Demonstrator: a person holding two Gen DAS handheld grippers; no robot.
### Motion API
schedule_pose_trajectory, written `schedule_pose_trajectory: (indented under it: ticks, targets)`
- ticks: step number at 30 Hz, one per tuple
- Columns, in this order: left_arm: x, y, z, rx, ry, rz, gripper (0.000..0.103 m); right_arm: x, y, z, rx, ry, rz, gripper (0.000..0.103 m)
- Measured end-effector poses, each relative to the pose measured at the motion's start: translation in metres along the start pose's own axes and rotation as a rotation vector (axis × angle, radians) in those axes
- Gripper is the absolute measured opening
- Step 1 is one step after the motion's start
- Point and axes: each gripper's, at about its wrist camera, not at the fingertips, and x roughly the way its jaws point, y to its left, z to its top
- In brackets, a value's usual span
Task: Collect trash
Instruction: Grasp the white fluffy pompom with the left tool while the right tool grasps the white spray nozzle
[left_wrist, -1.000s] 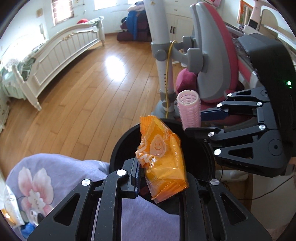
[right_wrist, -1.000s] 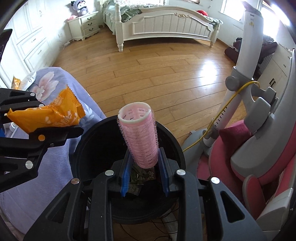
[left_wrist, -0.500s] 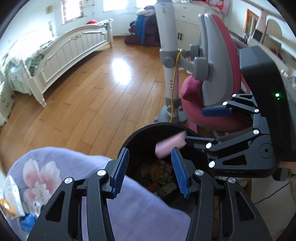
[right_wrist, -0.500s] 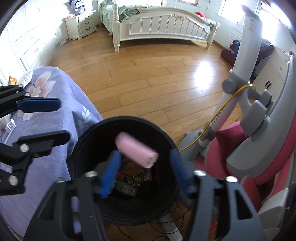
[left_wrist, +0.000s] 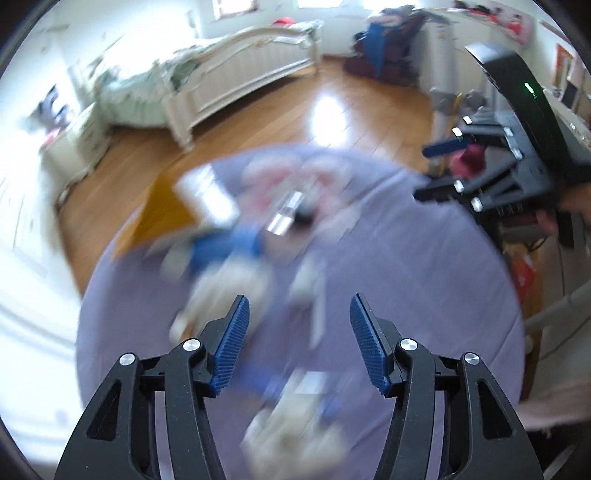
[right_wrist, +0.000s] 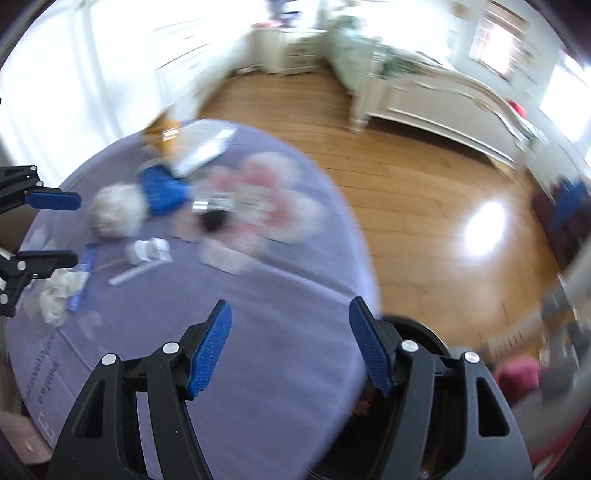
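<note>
Both views are motion-blurred. My left gripper (left_wrist: 297, 332) is open and empty above the purple-clothed table (left_wrist: 424, 295). My right gripper (right_wrist: 290, 345) is open and empty over the table's near edge (right_wrist: 258, 369). The black trash bin (right_wrist: 424, 334) shows partly behind my right finger, beside the table. On the cloth lie a blue wrapper (right_wrist: 162, 190), a white crumpled ball (right_wrist: 114, 214), crumpled tissue (right_wrist: 59, 291), a small silver can (left_wrist: 286, 216), white sticks (right_wrist: 135, 273) and paper scraps (right_wrist: 221, 258). The right gripper also shows in the left wrist view (left_wrist: 443, 166), the left one in the right wrist view (right_wrist: 48, 225).
An orange and white packet (left_wrist: 177, 210) lies at the table's far side. Wooden floor (right_wrist: 424, 184) lies beyond, with a white bed (right_wrist: 443, 99) and a nightstand (right_wrist: 295, 51). A red chair (right_wrist: 517, 376) stands right of the bin.
Both grippers opened and dropped the orange packet and pink curler into the bin. Both have since swung from over the bin to over the table.
</note>
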Motion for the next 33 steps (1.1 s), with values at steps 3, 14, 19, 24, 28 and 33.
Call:
schedule_pose_trajectory:
  ticks: [3, 14, 19, 24, 28, 33]
  targets:
    - [-0.008, 0.024, -0.039, -0.035, 0.036, 0.011, 0.057, 0.017, 0.032, 0.019, -0.055, 0.014, 0.065, 0.064]
    - [0.028, 0.058, -0.013, 0.052, 0.000, -0.060, 0.063, 0.044, 0.092, 0.045, -0.325, 0.092, 0.133, 0.064]
    - [0.076, 0.052, 0.015, 0.062, 0.054, -0.090, 0.063, 0.047, 0.081, 0.047, -0.319, 0.128, 0.138, 0.064]
    - [0.086, 0.063, 0.016, 0.017, 0.045, -0.159, 0.044, 0.054, 0.089, 0.048, -0.425, 0.153, 0.221, 0.063]
    - [0.079, 0.071, 0.008, 0.006, 0.046, -0.168, 0.043, 0.063, 0.106, 0.056, -0.532, 0.173, 0.281, 0.059]
    - [0.065, 0.074, 0.003, -0.002, 0.034, -0.167, 0.043, 0.075, 0.126, 0.061, -0.662, 0.240, 0.339, 0.044]
